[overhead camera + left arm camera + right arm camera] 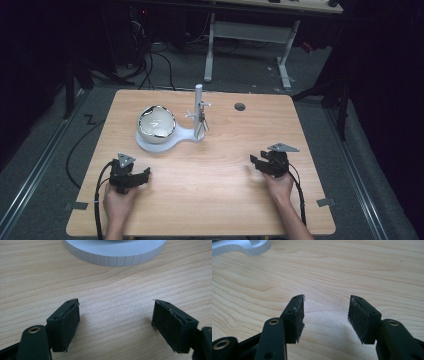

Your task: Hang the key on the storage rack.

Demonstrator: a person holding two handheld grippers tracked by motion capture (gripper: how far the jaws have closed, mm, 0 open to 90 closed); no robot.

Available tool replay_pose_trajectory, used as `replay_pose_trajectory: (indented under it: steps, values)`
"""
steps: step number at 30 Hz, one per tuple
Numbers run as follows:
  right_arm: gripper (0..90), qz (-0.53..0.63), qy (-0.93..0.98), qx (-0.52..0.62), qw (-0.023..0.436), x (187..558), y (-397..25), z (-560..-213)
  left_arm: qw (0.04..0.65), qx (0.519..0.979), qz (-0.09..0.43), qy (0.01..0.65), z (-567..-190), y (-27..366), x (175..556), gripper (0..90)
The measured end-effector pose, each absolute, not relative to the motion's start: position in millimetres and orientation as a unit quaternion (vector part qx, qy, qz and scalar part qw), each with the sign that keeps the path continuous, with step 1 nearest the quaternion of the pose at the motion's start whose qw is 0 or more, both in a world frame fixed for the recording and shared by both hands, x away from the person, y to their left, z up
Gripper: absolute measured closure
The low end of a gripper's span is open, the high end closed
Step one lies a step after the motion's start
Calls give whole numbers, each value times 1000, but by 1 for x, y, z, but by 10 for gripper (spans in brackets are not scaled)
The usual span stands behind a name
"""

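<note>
Wooden table, left claw and right claw both spread, empty.

A light wooden table is set on a grey floor. Beyond it, a white-legged desk is seen, with black cables trailed beneath. The surroundings are left in darkness.
</note>
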State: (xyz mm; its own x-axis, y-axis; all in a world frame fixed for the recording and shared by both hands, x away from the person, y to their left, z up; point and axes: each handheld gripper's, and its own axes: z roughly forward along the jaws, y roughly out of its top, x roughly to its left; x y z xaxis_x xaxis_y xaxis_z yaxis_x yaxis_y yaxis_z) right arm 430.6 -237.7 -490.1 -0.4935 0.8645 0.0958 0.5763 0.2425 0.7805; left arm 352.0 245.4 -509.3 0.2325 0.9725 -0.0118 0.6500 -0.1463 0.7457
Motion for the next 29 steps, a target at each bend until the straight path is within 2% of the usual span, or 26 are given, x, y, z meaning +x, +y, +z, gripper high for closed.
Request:
replay_pose_trajectory:
  steps: [11,17,20,29]
  values:
    - [448,373,779,471,181,434,-228,-503,324,715,249,567,-509,245,352,225]
    - [433,363,783,468,191,433,-225,-504,324,715,249,567,-509,245,352,225]
    - [414,345,793,455,211,432,-219,-504,324,715,249,567,-509,245,352,226]
    - [394,345,794,454,211,432,-218,-504,324,715,249,567,-509,245,352,225]
